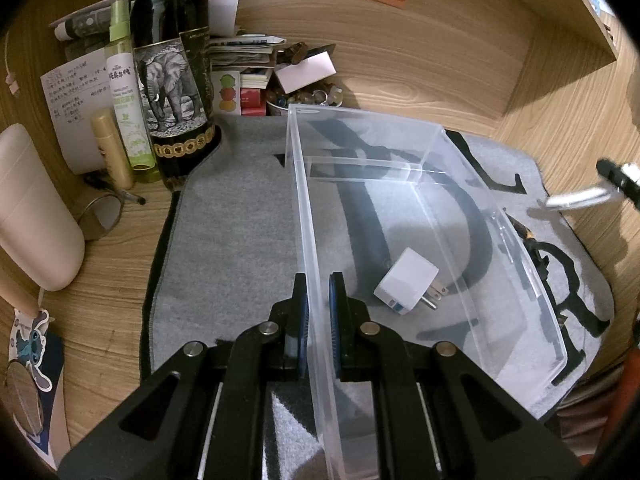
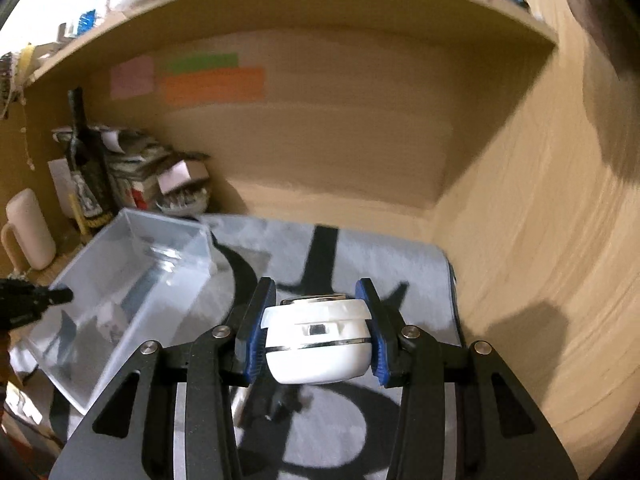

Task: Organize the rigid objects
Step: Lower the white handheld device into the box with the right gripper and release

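Now right tool [image 2: 316,332] around white gadget [image 2: 317,344].

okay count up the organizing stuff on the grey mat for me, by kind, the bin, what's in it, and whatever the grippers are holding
Clear plastic bin: 1, its wall clamped by the left gripper
White plug adapter: 1, lying in the bin
White round device: 1, held in the right gripper
Total: 3

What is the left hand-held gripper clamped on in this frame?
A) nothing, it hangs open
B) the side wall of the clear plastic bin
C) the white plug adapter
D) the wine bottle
B: the left hand-held gripper has its blue pads pinching the near wall of the clear plastic bin, while the white plug adapter lies loose inside it.
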Demonstrator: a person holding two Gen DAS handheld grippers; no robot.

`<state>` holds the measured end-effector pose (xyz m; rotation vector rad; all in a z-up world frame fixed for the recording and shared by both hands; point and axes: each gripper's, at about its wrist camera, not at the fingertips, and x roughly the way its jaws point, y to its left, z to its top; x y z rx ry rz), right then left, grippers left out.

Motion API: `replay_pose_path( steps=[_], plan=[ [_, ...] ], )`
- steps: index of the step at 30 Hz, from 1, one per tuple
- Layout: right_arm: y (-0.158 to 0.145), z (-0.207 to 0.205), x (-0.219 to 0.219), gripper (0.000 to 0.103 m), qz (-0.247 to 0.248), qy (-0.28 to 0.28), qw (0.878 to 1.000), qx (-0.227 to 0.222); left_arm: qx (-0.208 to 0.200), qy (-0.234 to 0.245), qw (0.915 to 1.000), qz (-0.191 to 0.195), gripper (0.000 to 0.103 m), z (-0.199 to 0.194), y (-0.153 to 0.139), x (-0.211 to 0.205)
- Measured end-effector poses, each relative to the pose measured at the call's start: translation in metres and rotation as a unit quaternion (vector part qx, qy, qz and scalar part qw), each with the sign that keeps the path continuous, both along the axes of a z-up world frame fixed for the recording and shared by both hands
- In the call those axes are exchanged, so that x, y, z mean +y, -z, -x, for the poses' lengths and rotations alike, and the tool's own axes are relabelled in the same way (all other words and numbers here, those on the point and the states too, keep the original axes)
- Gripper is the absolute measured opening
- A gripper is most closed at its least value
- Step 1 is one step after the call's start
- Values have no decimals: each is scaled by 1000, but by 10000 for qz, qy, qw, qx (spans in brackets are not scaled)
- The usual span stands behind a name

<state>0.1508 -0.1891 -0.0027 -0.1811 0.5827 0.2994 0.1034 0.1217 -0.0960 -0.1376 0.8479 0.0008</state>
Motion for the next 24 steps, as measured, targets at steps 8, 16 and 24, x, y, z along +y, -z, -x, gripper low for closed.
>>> replay_pose_path(
  steps=[8, 16, 24],
  plan=[
    [-31, 5, 49, 38, -55, -745, 9961, -468, -4, -10, 10000, 8, 9, 0, 0, 0],
    [-26, 5, 112, 38, -15, -1604, 9860, -450, -14, 26, 10000, 16, 9, -1, 0, 1],
    [15, -10, 157, 38, 307, -1917, 9809, 97, -5, 68, 10000, 59, 9, 0, 1, 3]
  ],
)
